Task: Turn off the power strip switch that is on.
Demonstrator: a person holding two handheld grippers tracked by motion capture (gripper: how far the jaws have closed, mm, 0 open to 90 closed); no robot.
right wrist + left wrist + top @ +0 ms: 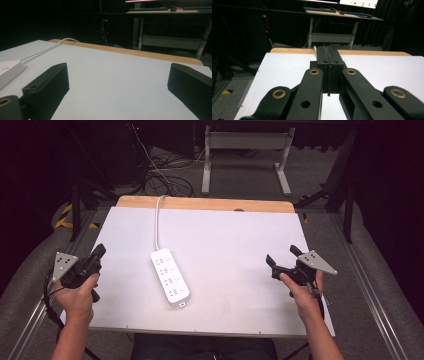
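We see a white power strip (170, 277) at centre frame on the worktop (240, 250); left gripper (96, 254) pressed together, right gripper (282, 256) spread apart (both empty). Nothing started; approaching the strip seems next.

White surface (225, 235) lit bright from overhead, room beyond it near black. Soft shadows under hand-held gripper jaws, foreground bit blurry.

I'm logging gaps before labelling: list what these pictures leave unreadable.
- Power strip: socket markings too small in the high view; cut off by the left edge in the right gripper view.
- Strip's cable: plug end lost behind the table's far edge.
- Left gripper: shut jaws hide the table ahead.
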